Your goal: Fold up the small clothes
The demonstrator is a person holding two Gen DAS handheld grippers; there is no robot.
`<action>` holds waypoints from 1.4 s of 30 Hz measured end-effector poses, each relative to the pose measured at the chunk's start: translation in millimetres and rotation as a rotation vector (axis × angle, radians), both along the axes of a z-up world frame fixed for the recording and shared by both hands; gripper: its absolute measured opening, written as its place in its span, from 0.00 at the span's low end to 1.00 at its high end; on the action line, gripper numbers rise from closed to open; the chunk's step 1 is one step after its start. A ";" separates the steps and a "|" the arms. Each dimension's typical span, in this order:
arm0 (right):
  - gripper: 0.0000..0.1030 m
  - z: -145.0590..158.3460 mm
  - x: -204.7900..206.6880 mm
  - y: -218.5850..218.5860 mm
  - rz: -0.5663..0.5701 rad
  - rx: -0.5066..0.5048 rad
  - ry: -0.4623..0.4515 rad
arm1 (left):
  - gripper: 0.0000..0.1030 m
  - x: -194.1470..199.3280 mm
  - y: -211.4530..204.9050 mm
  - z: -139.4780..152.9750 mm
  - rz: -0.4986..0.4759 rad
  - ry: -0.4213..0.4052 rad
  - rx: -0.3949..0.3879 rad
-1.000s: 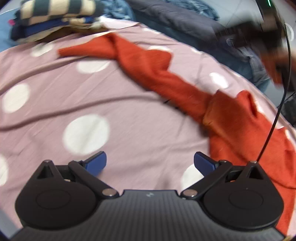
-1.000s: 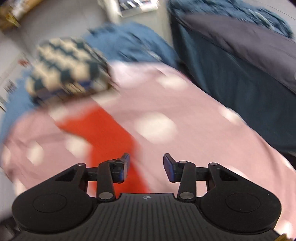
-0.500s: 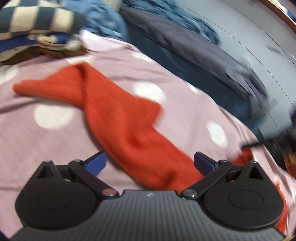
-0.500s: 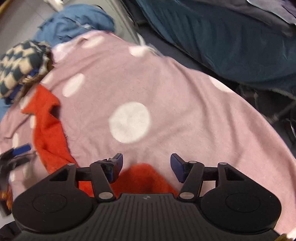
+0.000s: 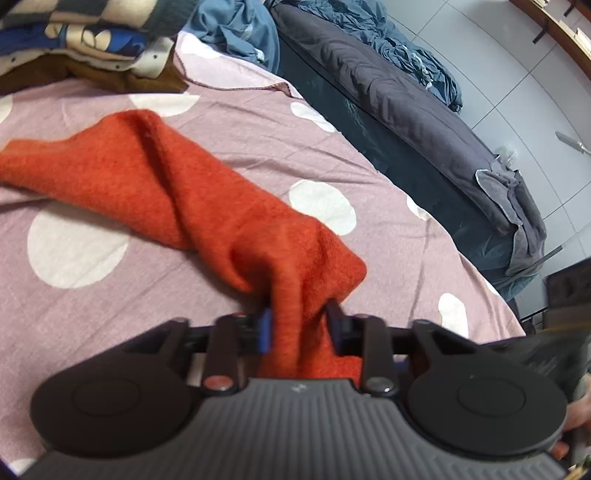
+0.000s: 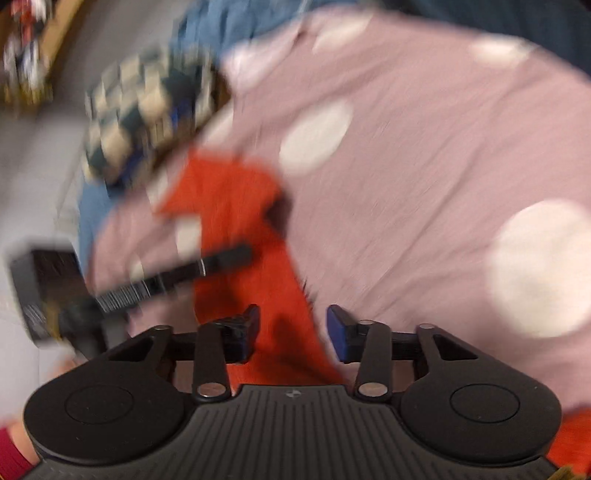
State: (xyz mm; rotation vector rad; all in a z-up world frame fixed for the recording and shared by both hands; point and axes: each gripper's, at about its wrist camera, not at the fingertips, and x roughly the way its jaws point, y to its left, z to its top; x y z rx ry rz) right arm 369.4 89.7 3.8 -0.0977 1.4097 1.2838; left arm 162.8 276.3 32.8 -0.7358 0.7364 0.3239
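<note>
An orange-red knitted garment (image 5: 177, 192) lies twisted on a pink sheet with white dots (image 5: 332, 155). My left gripper (image 5: 299, 325) is shut on a bunched end of the garment, which rises between its blue pads. In the blurred right wrist view the same garment (image 6: 236, 206) runs from the far left down between the fingers of my right gripper (image 6: 291, 328), whose jaws stand apart around the cloth without pinching it. The left gripper (image 6: 221, 258) shows there as a dark bar at the left.
A stack of folded clothes, checked on top (image 5: 81, 33), sits at the sheet's far left corner, also in the right wrist view (image 6: 147, 110). Blue bedding (image 5: 236, 33) and a dark grey duvet (image 5: 406, 103) lie beyond the sheet's far edge.
My left gripper moved onto the garment and closed on its end; it was wide open before. My right gripper swung over the garment, which now lies between its fingers.
</note>
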 end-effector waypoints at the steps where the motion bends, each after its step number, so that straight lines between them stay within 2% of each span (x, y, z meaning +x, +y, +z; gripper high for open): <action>1: 0.43 0.7 -7.9 2.5 0.022 -0.008 -0.058 | 0.16 -2.8 2.7 -0.2 0.002 -0.012 -0.012; 2: 0.10 3.8 -10.3 4.9 0.030 -0.002 -0.069 | 0.15 -5.8 6.1 0.2 0.009 -0.024 -0.018; 3: 0.07 5.8 -8.2 7.5 0.046 0.011 -0.017 | 0.14 -8.5 9.2 1.5 0.020 -0.031 -0.021; 4: 0.06 13.0 -6.8 9.8 0.050 0.023 -0.030 | 0.14 -11.5 12.2 4.1 0.034 -0.044 -0.021; 5: 0.06 24.4 -5.3 13.3 0.044 0.026 -0.096 | 0.13 -14.9 15.2 7.9 0.048 -0.062 -0.021; 8: 0.06 62.9 12.8 21.6 -0.016 0.140 -0.165 | 0.12 -26.4 23.2 22.3 0.100 -0.124 -0.008; 10: 0.06 84.3 15.0 33.2 0.004 0.188 -0.225 | 0.12 -29.1 26.6 30.7 0.118 -0.140 0.024; 12: 0.05 93.2 6.3 45.9 0.060 0.183 -0.293 | 0.12 -26.9 27.1 35.4 0.103 -0.123 0.068; 13: 0.01 93.5 2.7 50.4 0.074 0.180 -0.316 | 0.12 -26.6 27.5 35.9 0.095 -0.119 0.070; 18: 0.01 94.7 -1.2 57.3 0.048 0.196 -0.312 | 0.12 -37.3 23.9 28.6 0.116 -0.084 0.062; 19: 0.02 95.3 -4.2 57.0 0.057 0.189 -0.311 | 0.12 -42.7 24.0 26.2 0.129 -0.080 0.052; 21: 0.20 95.6 -4.6 52.4 0.033 0.173 -0.291 | 0.12 -53.3 25.2 21.4 0.162 -0.081 0.036; 22: 0.39 99.1 -2.5 47.6 0.007 0.169 -0.274 | 0.12 -59.3 26.3 19.3 0.183 -0.078 0.037; 23: 0.50 99.3 -1.4 40.7 -0.026 0.172 -0.264 | 0.12 -66.9 26.7 17.6 0.205 -0.078 0.037; 26: 0.49 93.9 -8.0 14.7 -0.060 0.154 -0.219 | 0.09 -88.2 30.9 11.0 0.270 -0.064 0.021; 28: 0.48 87.2 -28.2 -6.2 -0.030 0.118 -0.241 | 0.09 -95.6 36.3 6.0 0.274 -0.072 -0.012; 31: 0.45 73.4 -60.0 -46.3 -0.028 0.097 -0.267 | 0.09 -92.8 40.8 5.9 0.253 -0.058 -0.013; 33: 0.42 63.2 -74.5 -75.4 -0.078 0.105 -0.249 | 0.13 -92.0 42.1 9.4 0.267 -0.065 -0.020; 34: 0.41 57.9 -81.0 -87.1 -0.103 0.100 -0.265 | 0.18 -93.2 41.4 11.6 0.279 -0.072 -0.013; 35: 0.41 51.9 -84.7 -95.4 -0.138 0.078 -0.297 | 0.32 -94.3 41.7 12.8 0.293 -0.070 -0.003; 36: 0.42 42.2 -86.6 -100.1 -0.165 0.026 -0.330 | 0.41 -95.4 41.8 12.9 0.308 -0.060 0.005; 37: 0.40 30.5 -86.3 -102.6 -0.189 -0.038 -0.350 | 0.57 -95.7 42.4 12.5 0.317 -0.045 0.005; 38: 0.35 19.8 -84.5 -106.3 -0.227 -0.080 -0.349 | 0.60 -96.2 44.3 11.5 0.322 -0.034 -0.002; 39: 0.34 13.4 -82.0 -111.3 -0.258 -0.079 -0.323 | 0.60 -96.2 46.3 10.6 0.318 -0.032 -0.012; 40: 0.34 12.7 -81.2 -115.6 -0.289 -0.055 -0.304 | 0.61 -95.1 48.8 10.0 0.310 -0.034 -0.023; 42: 0.37 19.6 -81.8 -121.8 -0.346 -0.025 -0.294 | 0.69 -88.6 54.7 8.4 0.298 -0.030 -0.038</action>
